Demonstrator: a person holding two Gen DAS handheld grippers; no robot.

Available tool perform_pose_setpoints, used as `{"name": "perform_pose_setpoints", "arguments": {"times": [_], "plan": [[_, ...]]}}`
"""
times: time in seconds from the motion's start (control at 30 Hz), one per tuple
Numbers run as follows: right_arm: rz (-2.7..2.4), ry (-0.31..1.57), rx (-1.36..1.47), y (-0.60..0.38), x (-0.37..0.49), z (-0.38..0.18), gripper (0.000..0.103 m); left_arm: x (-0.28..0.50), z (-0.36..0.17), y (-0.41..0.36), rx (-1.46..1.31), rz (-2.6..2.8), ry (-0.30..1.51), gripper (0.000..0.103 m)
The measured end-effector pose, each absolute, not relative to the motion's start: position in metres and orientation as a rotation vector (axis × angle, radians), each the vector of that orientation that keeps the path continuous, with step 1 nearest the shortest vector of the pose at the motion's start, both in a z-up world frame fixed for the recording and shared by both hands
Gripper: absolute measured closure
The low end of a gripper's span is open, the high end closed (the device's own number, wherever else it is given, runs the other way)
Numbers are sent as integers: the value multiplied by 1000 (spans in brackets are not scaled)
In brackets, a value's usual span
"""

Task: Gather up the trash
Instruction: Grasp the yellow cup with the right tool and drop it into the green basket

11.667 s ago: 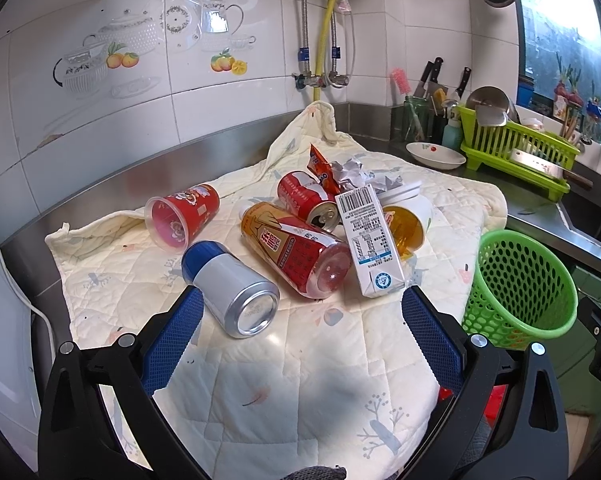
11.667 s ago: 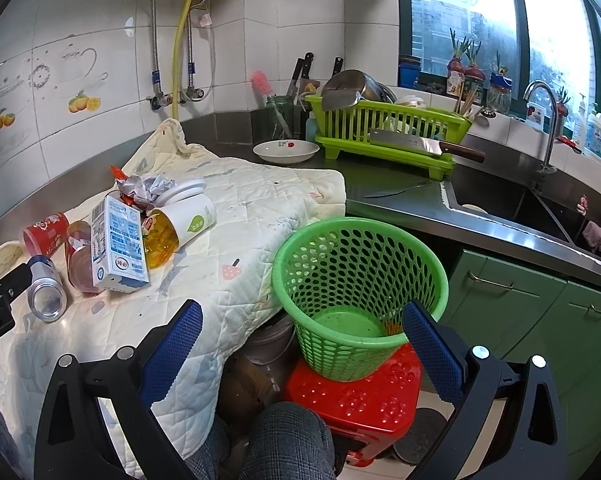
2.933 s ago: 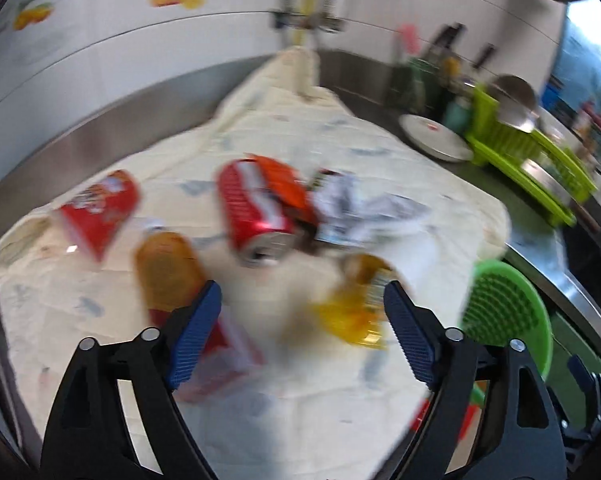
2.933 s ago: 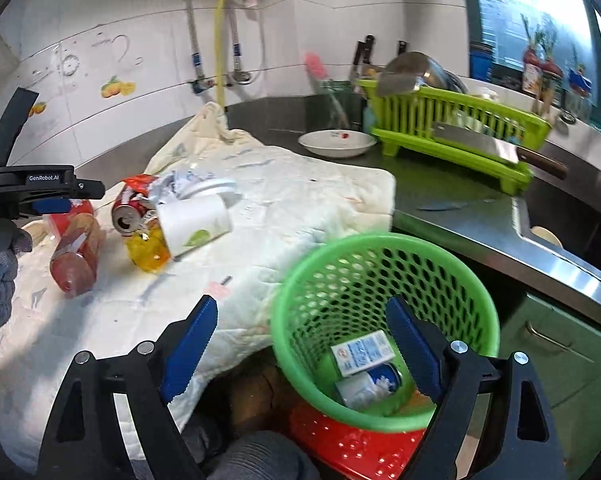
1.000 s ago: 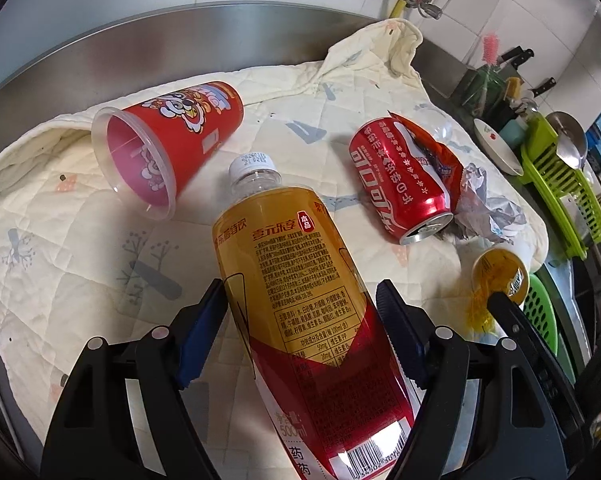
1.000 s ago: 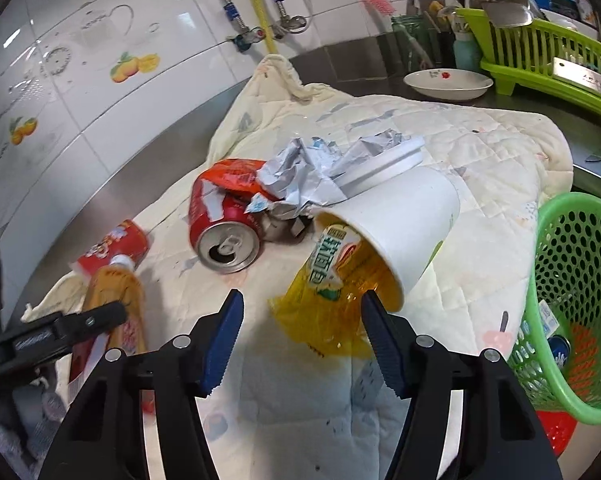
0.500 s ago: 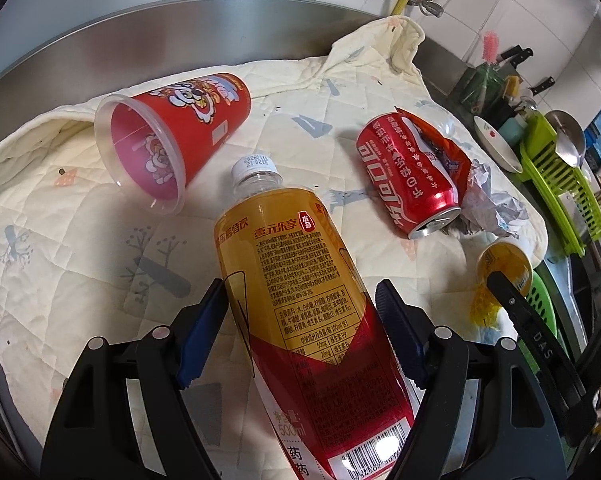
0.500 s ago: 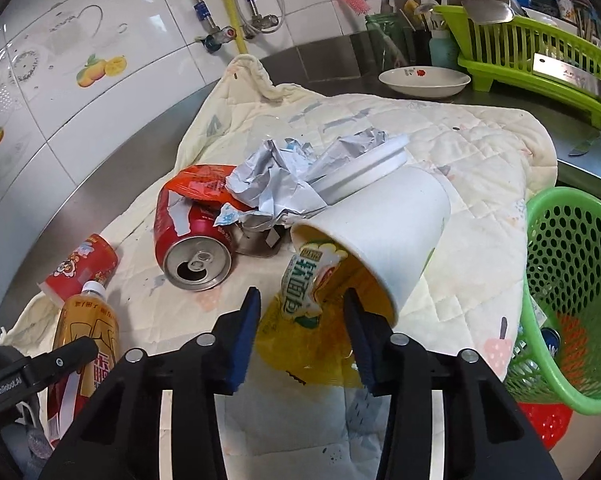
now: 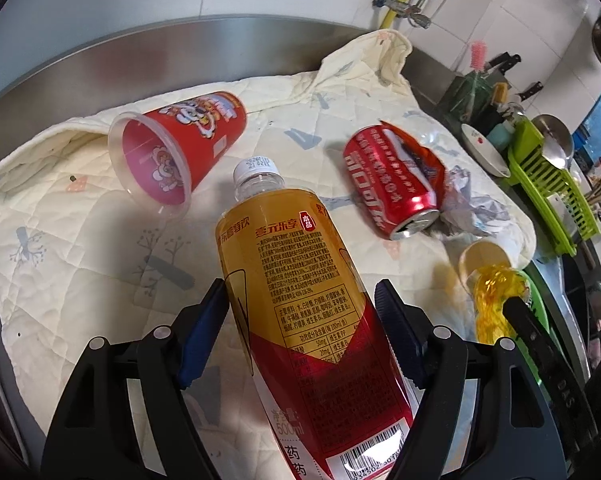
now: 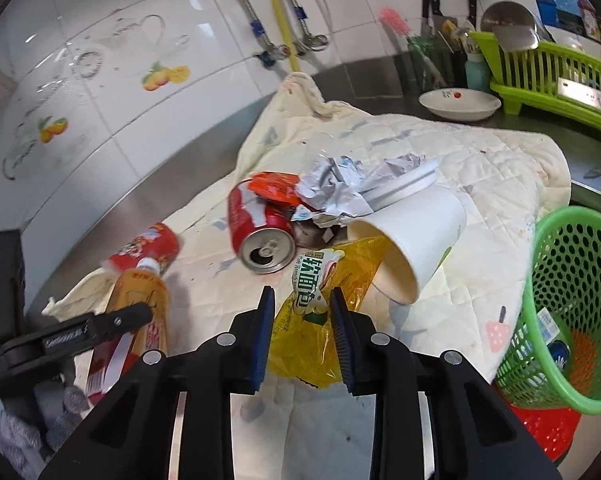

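1. Our left gripper [image 9: 300, 320] has its blue pads [image 9: 204, 332] pressed on both sides of a bottle [image 9: 296, 292]. The bottle has a yellow and red label and a white cap, and the cap points away from us.
2. Our right gripper [image 10: 302, 320] is almost closed. Its blue pads [image 10: 262, 332] pinch a yellow wrapper [image 10: 316, 308].
3. The wrapper's far end sits in the mouth of a white paper cup [image 10: 416, 240]. The cup lies on its side on the cloth [image 10: 480, 168].
4. Just behind the cup we see a wad of crumpled paper [image 10: 336, 188] and a flat white lid [image 10: 404, 188].
5. A red can [image 10: 260, 232] lies on its side next to the paper. Its open top faces our right gripper. An orange wrapper [image 10: 276, 188] lies on top of it.
6. A red cup [image 9: 180, 148] lies on its side to the left of the can, close to the bottle's cap. Its open end faces us in the left view.
7. A green basket [image 10: 572, 276] stands to the right, past the edge of the cloth and lower down, on a red stool [image 10: 540, 432]. There is already some trash inside it.
8. Far back on the counter there is a white dish [image 10: 458, 106] and a green rack [image 10: 540, 76].
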State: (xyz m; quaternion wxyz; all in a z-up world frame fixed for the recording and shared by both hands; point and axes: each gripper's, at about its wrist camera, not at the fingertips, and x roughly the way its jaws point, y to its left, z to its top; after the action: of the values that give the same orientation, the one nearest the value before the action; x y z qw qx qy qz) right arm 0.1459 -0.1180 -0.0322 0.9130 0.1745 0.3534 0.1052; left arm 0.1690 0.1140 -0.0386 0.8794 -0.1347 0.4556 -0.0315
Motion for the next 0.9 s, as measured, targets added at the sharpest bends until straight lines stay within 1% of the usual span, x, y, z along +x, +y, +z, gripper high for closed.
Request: {"name": "perform_pose_setpoints", "arguments": {"times": [0.4, 0.57, 0.7, 0.9], "plan": [[311, 678, 393, -143, 98, -8, 77, 153, -21, 77, -265, -135, 928, 30], [262, 639, 364, -173, 78, 3, 77, 149, -14, 54, -242, -175, 923, 30], [177, 655, 351, -217, 72, -6, 77, 148, -10, 29, -229, -228, 926, 30], [14, 704, 301, -288, 70, -37, 76, 148, -3, -17, -191, -302, 930, 30]]}}
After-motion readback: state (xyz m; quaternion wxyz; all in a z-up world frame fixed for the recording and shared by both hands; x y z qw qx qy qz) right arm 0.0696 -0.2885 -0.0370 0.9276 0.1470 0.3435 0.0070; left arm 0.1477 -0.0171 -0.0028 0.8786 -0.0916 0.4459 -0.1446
